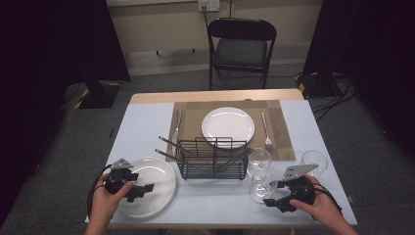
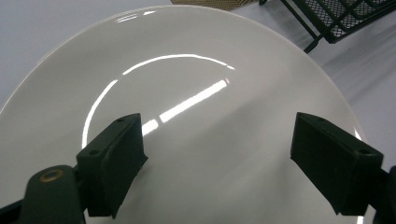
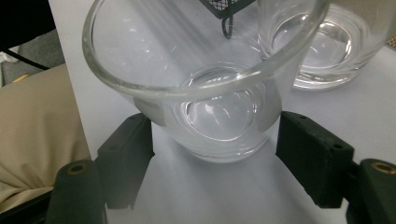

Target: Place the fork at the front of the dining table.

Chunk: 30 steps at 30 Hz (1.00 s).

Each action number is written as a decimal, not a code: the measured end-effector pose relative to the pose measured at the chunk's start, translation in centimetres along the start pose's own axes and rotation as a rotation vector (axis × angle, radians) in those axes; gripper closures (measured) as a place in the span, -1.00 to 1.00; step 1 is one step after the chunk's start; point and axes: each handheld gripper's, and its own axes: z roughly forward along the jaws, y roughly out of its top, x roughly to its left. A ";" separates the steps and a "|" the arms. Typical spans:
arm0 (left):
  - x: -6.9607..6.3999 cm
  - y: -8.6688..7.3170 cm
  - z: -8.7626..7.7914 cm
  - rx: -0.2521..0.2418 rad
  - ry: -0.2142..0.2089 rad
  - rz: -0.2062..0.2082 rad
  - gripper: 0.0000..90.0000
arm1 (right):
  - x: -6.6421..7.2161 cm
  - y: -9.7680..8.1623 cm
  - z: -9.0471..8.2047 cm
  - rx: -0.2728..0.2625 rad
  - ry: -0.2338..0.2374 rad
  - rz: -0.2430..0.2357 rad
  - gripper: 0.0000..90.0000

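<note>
Your left gripper (image 1: 138,190) hangs over the stack of white plates (image 1: 159,169) at the near left corner of the table (image 1: 142,127). In the left gripper view its fingers (image 2: 114,158) stand wide apart above the top plate's glossy face, with nothing between them and no pad on the rim.

Your right gripper (image 1: 275,199) sits at the near right, its fingers set either side of the nearest glass (image 1: 261,186). In the right gripper view the clear tumbler stands upright on the table between the two black fingers (image 3: 313,158); the left one looks to be at or just off the wall of the glass, the right one shows a small gap, so the glass is framed and not clamped.

A second glass (image 1: 258,160) stands just behind it, near the black wire rack (image 1: 212,159), and a third glass (image 1: 314,163) stands further to the right. The rack sits mid-table and holds dark utensils. Behind it a brown placemat (image 1: 281,127) carries a white dinner plate (image 1: 228,126), with a knife (image 1: 177,128) to its left and a fork (image 1: 265,130) to its right.

No brand, label or writing can be read on the plates, the glasses, the rack or the grippers.
</note>
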 end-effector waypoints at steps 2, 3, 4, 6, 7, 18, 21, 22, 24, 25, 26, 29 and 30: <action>0.0 0.0 0.0 0.003 0.002 0.006 -0.62 | 0.0 0.1 0.0 0.005 -0.002 -0.005 -0.41; 0.0 0.0 0.0 0.003 0.002 0.006 -0.62 | 0.0 0.1 0.0 0.005 -0.002 -0.005 -0.41; -0.1 0.1 0.1 0.002 0.004 0.007 -0.62 | 0.0 0.1 0.0 0.005 -0.002 -0.005 -0.41; -0.1 0.1 0.1 0.001 0.002 0.002 -0.62 | 0.1 0.1 0.0 0.007 -0.006 -0.008 -0.41; -0.1 0.1 0.1 0.002 0.001 0.002 -0.62 | 0.1 0.1 0.1 0.008 -0.007 -0.007 -0.41; -0.1 0.1 0.1 0.001 0.000 0.004 -0.62 | 0.5 0.4 0.5 0.013 -0.010 -0.031 -0.40; -0.1 0.1 0.1 0.001 0.001 0.007 -0.62 | 0.6 0.5 0.7 0.011 -0.009 -0.035 -0.40; -0.1 0.1 0.1 0.004 0.007 0.010 -0.62 | 0.7 0.5 0.7 0.012 -0.010 -0.036 -0.40; -0.1 0.1 0.1 0.002 0.003 0.008 -0.62 | 0.8 0.6 0.8 0.017 -0.010 -0.042 -0.39; -0.1 0.1 0.1 0.001 0.004 0.007 -0.62 | 0.8 0.6 0.9 0.016 -0.008 -0.043 -0.40; -0.2 0.1 0.1 -0.002 0.003 0.005 -0.62 | 0.9 0.7 1.0 0.016 -0.006 -0.044 -0.39; -0.1 0.1 0.1 0.002 0.005 0.011 -0.62 | 0.9 0.7 1.2 0.011 -0.002 -0.047 -0.39; -0.1 0.1 0.1 0.000 0.002 0.007 -0.62 | 1.0 0.7 1.2 0.013 0.000 -0.046 -0.39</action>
